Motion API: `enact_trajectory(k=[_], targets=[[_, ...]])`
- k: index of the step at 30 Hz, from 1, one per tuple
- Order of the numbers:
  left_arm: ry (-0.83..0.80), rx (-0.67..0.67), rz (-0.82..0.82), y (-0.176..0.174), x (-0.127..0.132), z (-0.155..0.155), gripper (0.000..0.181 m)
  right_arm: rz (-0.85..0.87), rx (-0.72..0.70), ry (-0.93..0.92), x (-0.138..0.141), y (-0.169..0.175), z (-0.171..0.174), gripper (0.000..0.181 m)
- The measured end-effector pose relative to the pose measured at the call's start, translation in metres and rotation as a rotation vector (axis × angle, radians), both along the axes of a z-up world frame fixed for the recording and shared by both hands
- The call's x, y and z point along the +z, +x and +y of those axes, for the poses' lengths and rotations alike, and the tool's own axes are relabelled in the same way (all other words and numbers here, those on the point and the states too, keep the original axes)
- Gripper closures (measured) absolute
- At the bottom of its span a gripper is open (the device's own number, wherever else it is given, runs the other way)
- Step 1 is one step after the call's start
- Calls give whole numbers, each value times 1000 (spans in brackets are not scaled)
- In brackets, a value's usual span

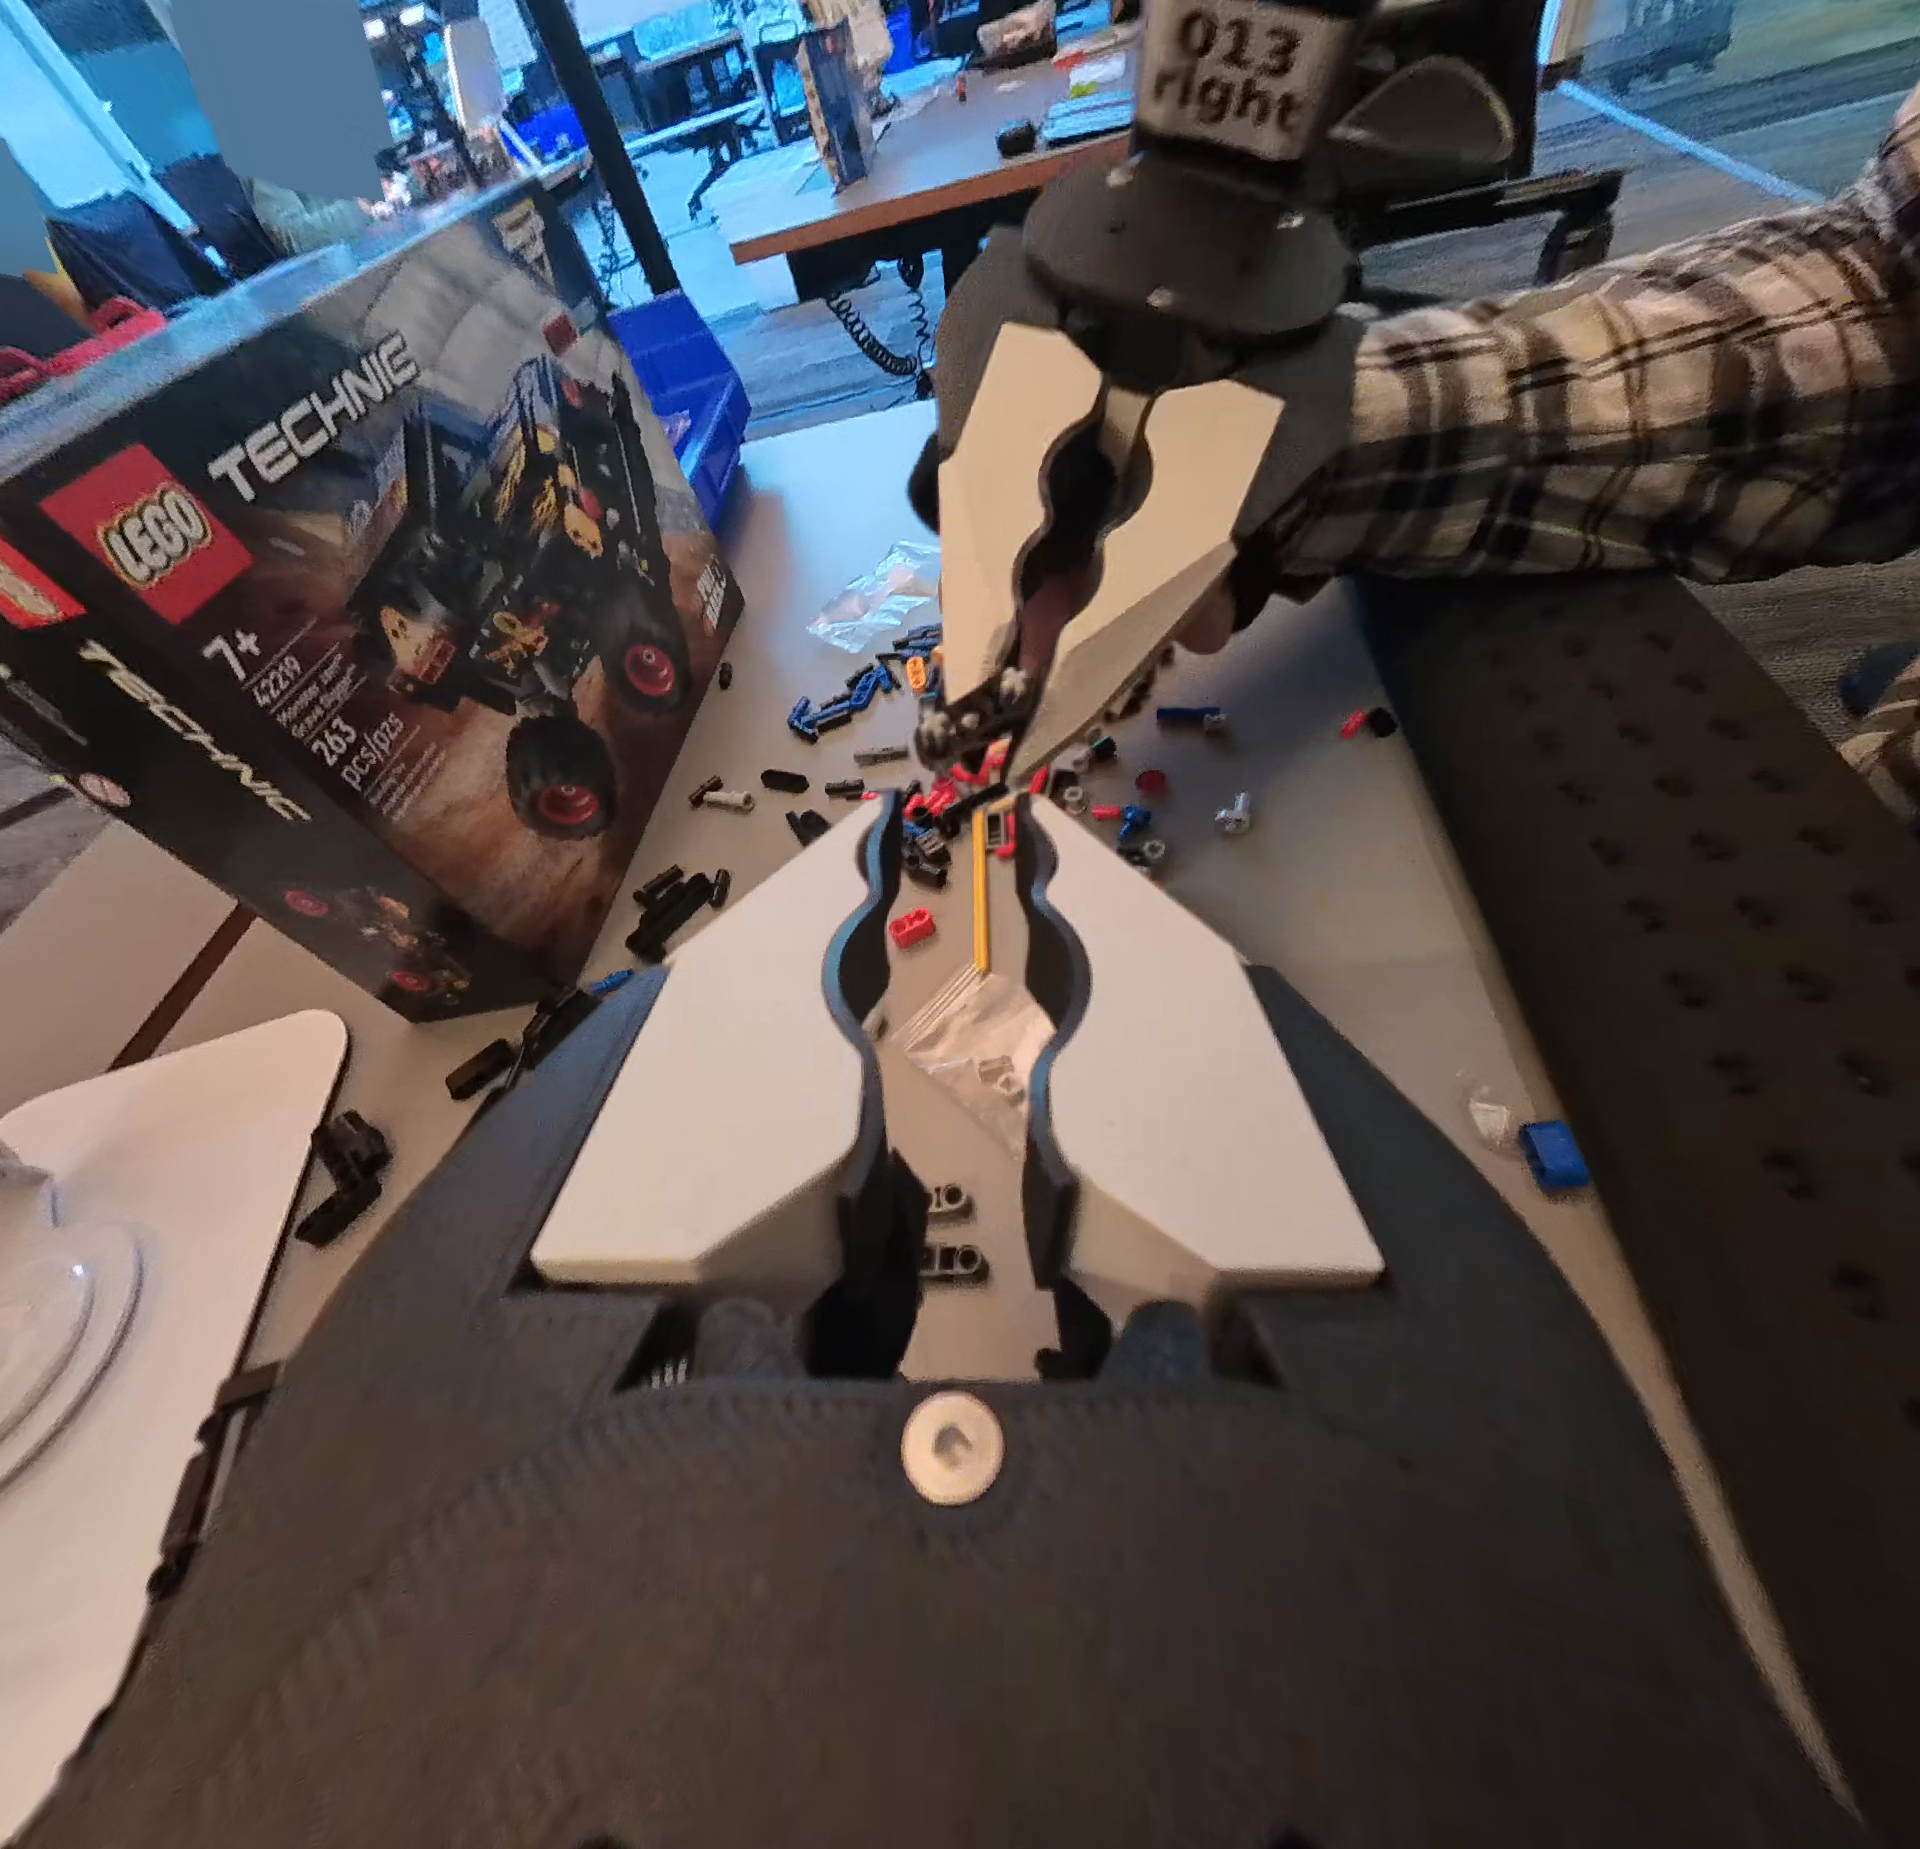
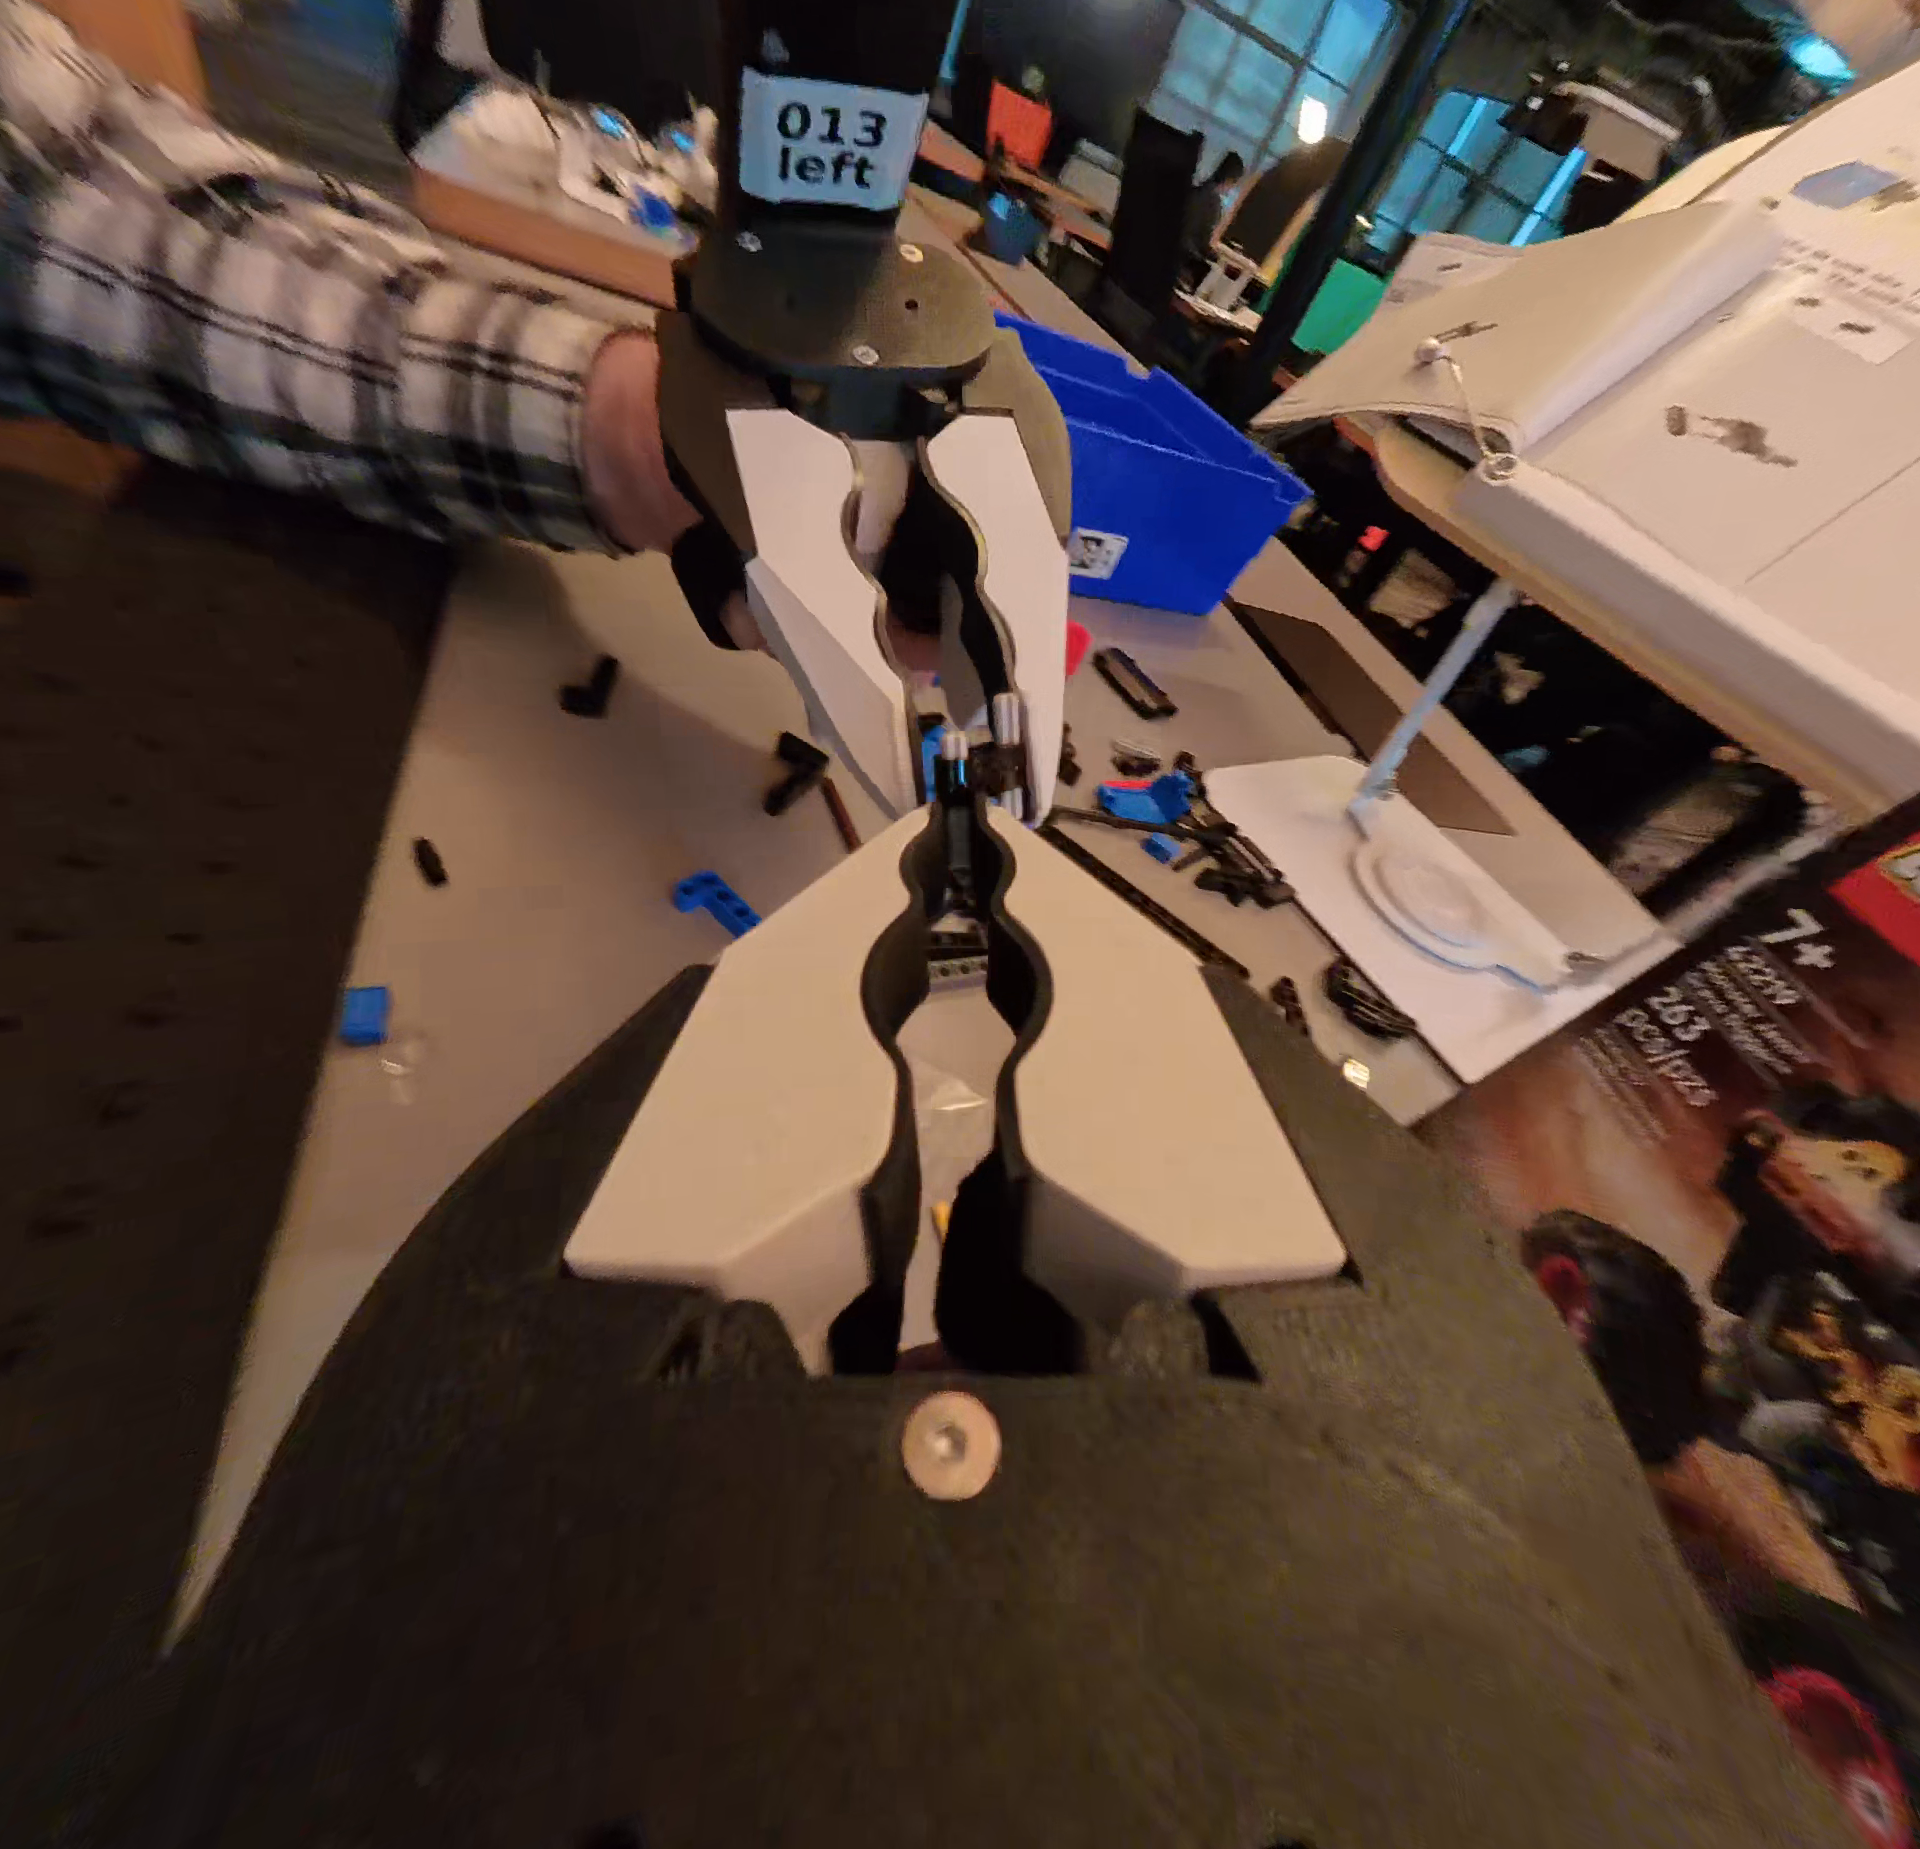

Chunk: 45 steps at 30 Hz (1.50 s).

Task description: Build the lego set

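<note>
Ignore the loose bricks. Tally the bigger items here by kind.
Claws: 2, left claw and right claw gripping a black Lego piece
Lego box: 1
Blue bin: 1
White stand: 1
Total: 5

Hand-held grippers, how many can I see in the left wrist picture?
2. The left hand-held gripper fills the bottom of the picture, fingers pointing forward. The right hand-held gripper reaches down from the top, pinching a black lego piece above the table.

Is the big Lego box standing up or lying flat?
Standing up, a bit tilted. The Lego box rests on the table with its truck picture facing sideways, taller than the loose pieces around it.
</note>
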<state>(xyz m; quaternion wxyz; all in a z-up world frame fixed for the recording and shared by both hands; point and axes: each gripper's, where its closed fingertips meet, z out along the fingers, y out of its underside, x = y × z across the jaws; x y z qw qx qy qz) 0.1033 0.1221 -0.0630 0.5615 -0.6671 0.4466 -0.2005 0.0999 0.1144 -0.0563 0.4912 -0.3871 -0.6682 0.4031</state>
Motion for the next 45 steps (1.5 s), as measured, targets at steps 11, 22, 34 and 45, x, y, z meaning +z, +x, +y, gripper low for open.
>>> enact_trajectory(k=[11, 22, 34, 45], targets=[[50, -126, 11, 16, 8, -24, 168, -37, 252, -262, 3, 14, -28, 178], [22, -241, -26, 25, 14, -44, 173, -79, 406, -409, 4, 21, -47, 178], [-66, -178, 160, -4, -8, -39, 175, -395, 155, -179, -61, 14, -28, 161], [-164, -158, 310, -11, -48, -40, 175, -555, 127, -51, -95, 15, -31, 178]])
